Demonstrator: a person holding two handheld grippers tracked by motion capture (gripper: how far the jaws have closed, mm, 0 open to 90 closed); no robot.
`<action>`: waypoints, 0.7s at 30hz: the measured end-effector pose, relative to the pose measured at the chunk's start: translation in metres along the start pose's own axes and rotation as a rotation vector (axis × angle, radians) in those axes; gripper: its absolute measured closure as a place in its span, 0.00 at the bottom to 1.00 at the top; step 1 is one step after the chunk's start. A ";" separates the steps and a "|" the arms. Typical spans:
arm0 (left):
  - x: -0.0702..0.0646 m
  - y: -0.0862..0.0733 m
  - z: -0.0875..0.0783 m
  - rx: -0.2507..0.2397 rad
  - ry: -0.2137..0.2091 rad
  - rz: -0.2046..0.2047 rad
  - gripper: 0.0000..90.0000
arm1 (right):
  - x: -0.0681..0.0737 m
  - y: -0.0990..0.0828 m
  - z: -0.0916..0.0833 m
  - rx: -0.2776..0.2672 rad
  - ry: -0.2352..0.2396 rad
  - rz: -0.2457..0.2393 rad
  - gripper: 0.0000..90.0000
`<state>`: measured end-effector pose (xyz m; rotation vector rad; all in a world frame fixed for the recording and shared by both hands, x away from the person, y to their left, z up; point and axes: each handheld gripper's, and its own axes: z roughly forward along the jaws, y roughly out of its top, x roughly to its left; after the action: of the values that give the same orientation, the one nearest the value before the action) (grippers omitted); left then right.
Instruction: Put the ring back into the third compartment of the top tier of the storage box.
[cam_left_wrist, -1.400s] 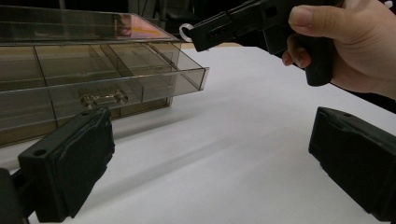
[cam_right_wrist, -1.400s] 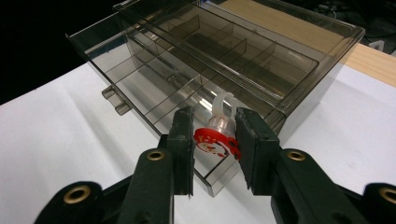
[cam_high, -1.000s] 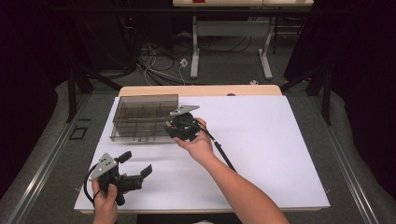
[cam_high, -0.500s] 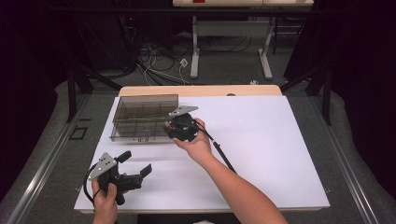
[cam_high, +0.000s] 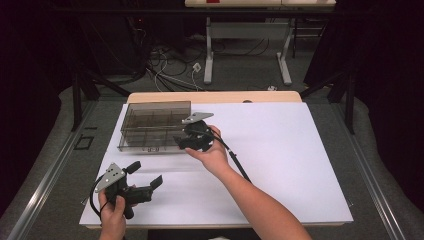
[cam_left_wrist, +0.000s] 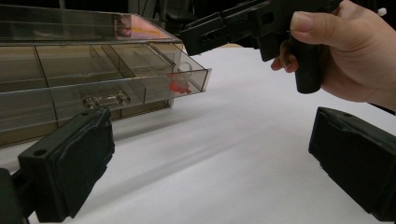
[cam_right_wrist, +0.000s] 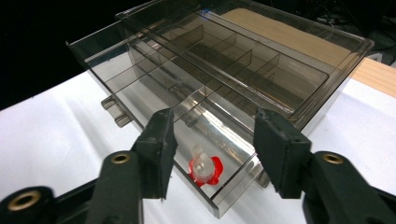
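High view: the smoky clear compartment box (cam_high: 155, 125) sits at the far left of the white surface (cam_high: 280, 160), with its drawer pulled out toward the near side. The right tool (cam_high: 181, 141) is held by the right hand (cam_high: 212, 152) at the box's near right corner, jaws pointing left at the drawer. The left tool (cam_high: 145, 174) rests in the left hand (cam_high: 114, 212) at the near left, well apart from the box, jaws spread. Compared with half a second ago, both tools and the box are in practically the same places.

Left gripper view: the left tool (cam_left_wrist: 210, 163) has its jaws wide apart with nothing between them, low over the surface (cam_left_wrist: 224, 140). Beyond them stands the box (cam_left_wrist: 70, 79), a small red and clear piece (cam_left_wrist: 180, 81) inside the drawer's right end compartment. The right hand (cam_left_wrist: 345, 56) grips the right tool's handle above it.

Right gripper view: the right tool (cam_right_wrist: 212, 151) is open, jaws parted just above the drawer's end compartment, where the red and clear piece (cam_right_wrist: 204, 169) lies, untouched. The box (cam_right_wrist: 224, 70) extends behind.
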<state>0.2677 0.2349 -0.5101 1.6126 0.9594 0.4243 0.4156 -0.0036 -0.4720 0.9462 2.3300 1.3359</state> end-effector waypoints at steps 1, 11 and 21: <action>0.000 0.000 0.000 0.001 0.000 0.001 0.01 | 0.001 0.000 -0.002 0.005 0.001 -0.008 0.52; -0.001 0.000 0.000 0.002 -0.003 0.005 0.01 | 0.003 0.004 -0.013 0.020 -0.045 -0.090 0.44; -0.001 0.000 0.001 0.007 -0.005 0.012 0.01 | -0.004 0.007 -0.020 -0.010 -0.011 -0.011 0.27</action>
<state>0.2679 0.2333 -0.5099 1.6260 0.9489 0.4258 0.4103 -0.0171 -0.4553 0.9344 2.3153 1.3334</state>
